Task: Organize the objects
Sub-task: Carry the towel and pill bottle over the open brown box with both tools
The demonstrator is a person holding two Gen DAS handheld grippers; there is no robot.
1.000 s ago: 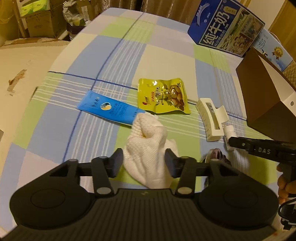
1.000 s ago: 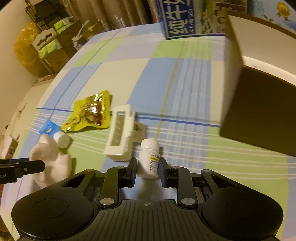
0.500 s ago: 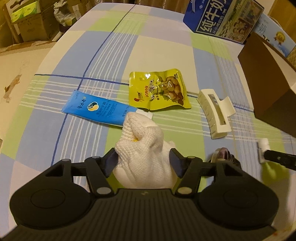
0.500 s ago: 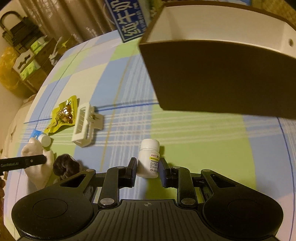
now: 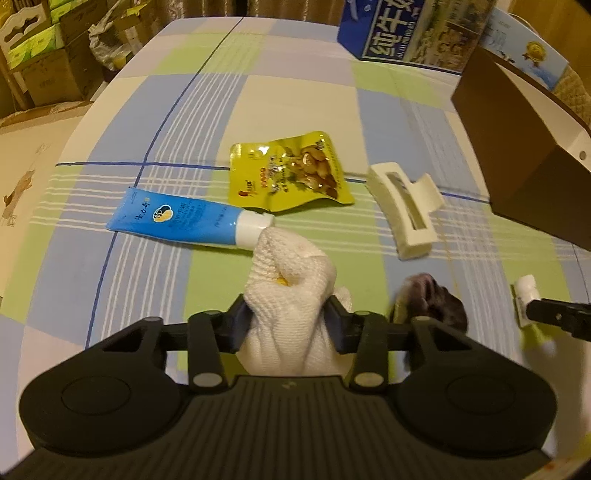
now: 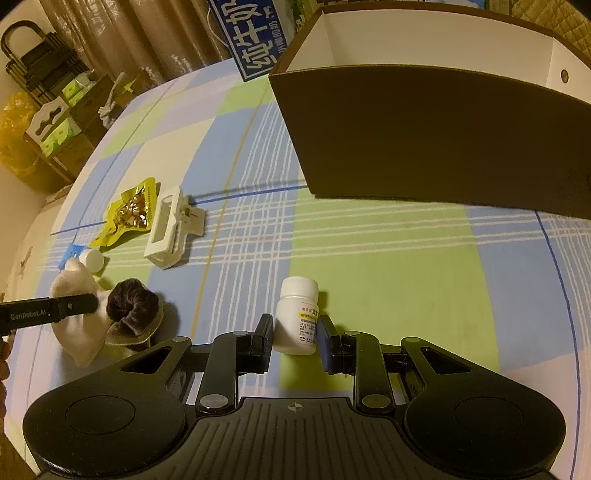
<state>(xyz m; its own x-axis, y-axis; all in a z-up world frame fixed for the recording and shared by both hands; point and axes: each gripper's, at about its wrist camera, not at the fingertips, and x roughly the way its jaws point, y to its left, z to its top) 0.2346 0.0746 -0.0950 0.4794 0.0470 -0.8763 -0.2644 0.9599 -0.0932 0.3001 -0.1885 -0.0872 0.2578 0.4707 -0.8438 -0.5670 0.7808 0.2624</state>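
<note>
My left gripper is shut on a bunched white cloth, both pads pressing its sides. Beyond it a blue tube lies with its white cap touching the cloth, and a dark scrunchie sits just right of the cloth. My right gripper is shut on a small white pill bottle, held upright over the checked tablecloth. A brown box with a white inside stands open-topped beyond the bottle. A yellow snack packet and a cream hair claw lie further out.
A blue milk carton stands at the far table edge behind the brown box. Cardboard boxes are stacked on the floor to the left. The table edge curves away on the left side.
My right gripper carried the pill bottle to the right, nearer the brown box. My left gripper's fingers narrowed onto the white cloth.
</note>
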